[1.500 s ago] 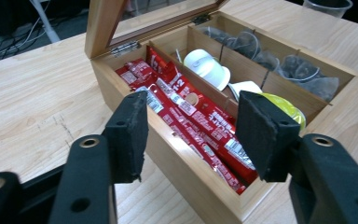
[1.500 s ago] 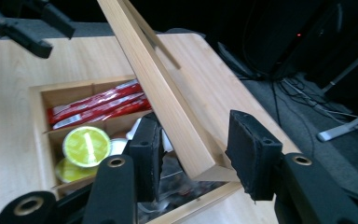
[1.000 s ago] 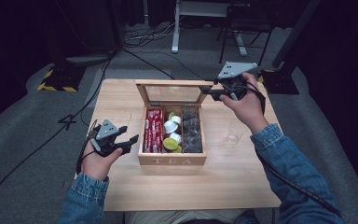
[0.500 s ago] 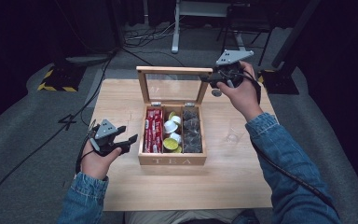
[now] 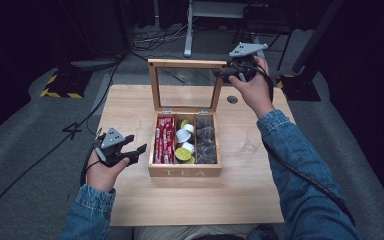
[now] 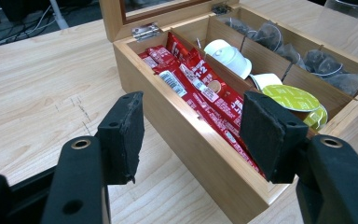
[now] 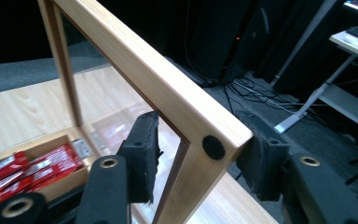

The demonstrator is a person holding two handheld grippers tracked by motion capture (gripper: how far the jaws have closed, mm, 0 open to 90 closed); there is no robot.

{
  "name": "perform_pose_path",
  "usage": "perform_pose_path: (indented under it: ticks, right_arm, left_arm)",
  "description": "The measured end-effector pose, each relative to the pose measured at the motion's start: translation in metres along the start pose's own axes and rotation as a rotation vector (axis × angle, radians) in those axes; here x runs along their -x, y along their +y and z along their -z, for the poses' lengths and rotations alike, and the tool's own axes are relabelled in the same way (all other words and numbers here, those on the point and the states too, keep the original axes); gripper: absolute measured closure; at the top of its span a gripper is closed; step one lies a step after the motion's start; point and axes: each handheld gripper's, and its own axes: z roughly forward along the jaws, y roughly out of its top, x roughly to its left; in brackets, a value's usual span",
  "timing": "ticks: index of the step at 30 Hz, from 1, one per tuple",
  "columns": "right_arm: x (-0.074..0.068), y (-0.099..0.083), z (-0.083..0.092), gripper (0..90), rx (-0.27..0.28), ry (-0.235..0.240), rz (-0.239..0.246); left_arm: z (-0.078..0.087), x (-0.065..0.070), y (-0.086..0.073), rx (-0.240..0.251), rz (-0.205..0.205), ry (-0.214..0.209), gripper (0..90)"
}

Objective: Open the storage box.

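A wooden tea box [image 5: 185,171] stands mid-table with its glass lid [image 5: 187,63] upright. It holds red sachets [image 5: 164,140], white and yellow-green capsules [image 5: 182,154] and dark tea bags [image 5: 206,142]. My right gripper [image 5: 220,74] is at the lid's top right corner [image 7: 205,140]. Its jaws have just been opening, and the corner sits between the pads without being pressed. My left gripper [image 5: 136,150] hovers open just left of the box's front left corner. In the left gripper view its gripper [image 6: 193,135] has nothing between its pads, and the box wall [image 6: 191,154] lies beyond them.
A clear plastic cup [image 5: 251,140] stands on the wooden table [image 5: 130,100] right of the box. A small round hole [image 5: 232,99] sits in the tabletop near the lid's right side. Cables and a desk frame lie on the dark floor behind.
The lid has swung from tilted over the box to upright, and the right hand went back and up with it. The right jaws spread wider. The left hand stayed put.
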Motion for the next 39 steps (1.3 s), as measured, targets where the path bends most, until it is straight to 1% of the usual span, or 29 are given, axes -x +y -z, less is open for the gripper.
perform_pose_path:
  ticks: [1, 3, 6, 10, 13, 14, 15, 16, 17, 18, 20, 21, 28, 30, 35, 36, 37, 38, 39]
  right_arm:
    - [0.0, 0.0, 0.0, 50.6, 0.0, 0.0, 0.0]
    - [0.003, 0.001, -0.007, 48.5, -0.002, -0.022, -0.01]
    - [0.006, 0.001, -0.014, 51.3, -0.024, -0.055, -0.002]
    - [0.009, -0.001, -0.021, 51.1, -0.038, -0.058, -0.02]
    - [0.011, -0.006, -0.028, 50.9, -0.055, -0.072, -0.024]
    - [0.013, -0.009, -0.032, 50.9, -0.062, -0.076, -0.033]
    - [0.013, -0.009, -0.032, 50.9, -0.062, -0.076, -0.033]
    - [0.015, -0.012, -0.035, 50.9, -0.067, -0.079, -0.05]
    - [0.015, -0.012, -0.035, 50.9, -0.067, -0.079, -0.05]
    - [0.016, -0.015, -0.039, 50.9, -0.072, -0.082, -0.062]
    - [0.016, -0.017, -0.04, 51.0, -0.074, -0.085, -0.067]
    - [0.017, -0.02, -0.044, 51.1, -0.077, -0.085, -0.077]
    - [0.021, -0.028, -0.053, 52.1, -0.1, -0.085, -0.086]
    - [0.021, -0.029, -0.054, 52.1, -0.108, -0.085, -0.08]
    - [0.022, -0.035, -0.058, 52.1, -0.125, -0.082, -0.086]
    - [0.023, -0.038, -0.06, 52.1, -0.133, -0.082, -0.097]
    - [0.023, -0.038, -0.06, 52.1, -0.133, -0.082, -0.097]
    - [0.024, -0.043, -0.063, 52.1, -0.138, -0.075, -0.118]
    - [0.024, -0.043, -0.063, 52.1, -0.138, -0.075, -0.118]
  left_arm:
    - [0.0, 0.0, 0.0, 0.0, 0.0, 0.0, 40.6]
    - [-0.001, -0.001, -0.001, -0.004, -0.001, 0.0, 40.4]
    - [-0.001, -0.001, -0.001, -0.007, 0.002, -0.004, 40.3]
    - [-0.001, -0.002, -0.001, -0.01, 0.003, -0.004, 40.2]
    - [-0.001, -0.003, -0.002, -0.011, 0.005, -0.003, 40.1]
    - [-0.001, -0.003, -0.002, -0.013, 0.005, -0.002, 40.2]
    - [-0.001, -0.003, -0.002, -0.013, 0.005, -0.002, 40.1]
    - [-0.001, -0.003, -0.002, -0.013, 0.005, -0.002, 40.2]
    - [-0.001, -0.003, -0.002, -0.013, 0.005, -0.002, 40.2]
    - [-0.001, -0.003, -0.002, -0.012, 0.005, -0.005, 40.3]
    - [-0.001, -0.002, -0.002, -0.011, 0.006, -0.007, 40.4]
    - [-0.001, -0.002, -0.002, -0.012, 0.004, -0.01, 40.5]
    - [-0.001, -0.002, -0.002, -0.011, 0.007, -0.011, 40.6]
    - [-0.001, -0.002, -0.002, -0.012, 0.006, -0.011, 40.6]
    - [-0.001, -0.002, -0.002, -0.012, 0.006, -0.01, 40.6]
    - [-0.001, -0.002, -0.002, -0.012, 0.006, -0.01, 40.6]
    - [-0.001, -0.002, -0.002, -0.012, 0.006, -0.01, 40.6]
    - [-0.001, -0.002, -0.002, -0.012, 0.006, -0.01, 40.6]
    - [-0.001, -0.003, -0.002, -0.012, 0.006, -0.01, 40.6]
